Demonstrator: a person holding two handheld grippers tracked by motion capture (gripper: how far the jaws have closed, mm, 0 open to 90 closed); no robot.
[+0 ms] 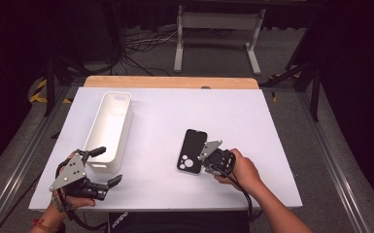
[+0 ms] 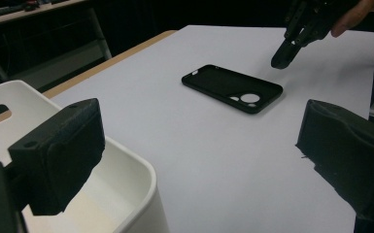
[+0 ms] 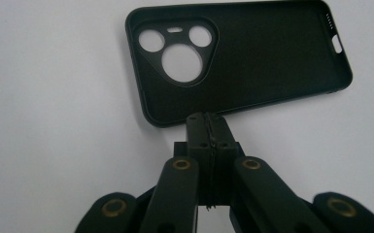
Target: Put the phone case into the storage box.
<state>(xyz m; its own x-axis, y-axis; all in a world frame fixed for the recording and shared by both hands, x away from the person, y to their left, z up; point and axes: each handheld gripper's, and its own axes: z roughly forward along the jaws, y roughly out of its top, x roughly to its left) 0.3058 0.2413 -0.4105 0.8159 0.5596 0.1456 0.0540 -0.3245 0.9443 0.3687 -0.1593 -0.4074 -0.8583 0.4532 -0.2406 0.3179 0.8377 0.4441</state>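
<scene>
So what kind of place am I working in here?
Probably a lab recording rig: a white table walled by dark curtains, loose cables on the floor, and staged props, a phone case and white bin.

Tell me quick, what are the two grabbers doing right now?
Left gripper: jaws open, holding nothing, beside the white bin.
Right gripper: jaws shut together, nothing between them, tips at the edge of the black phone case.

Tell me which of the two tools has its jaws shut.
The right tool, beside the black phone case: its jaws are pressed together with nothing between them. The left tool by the white bin gapes open.
</scene>
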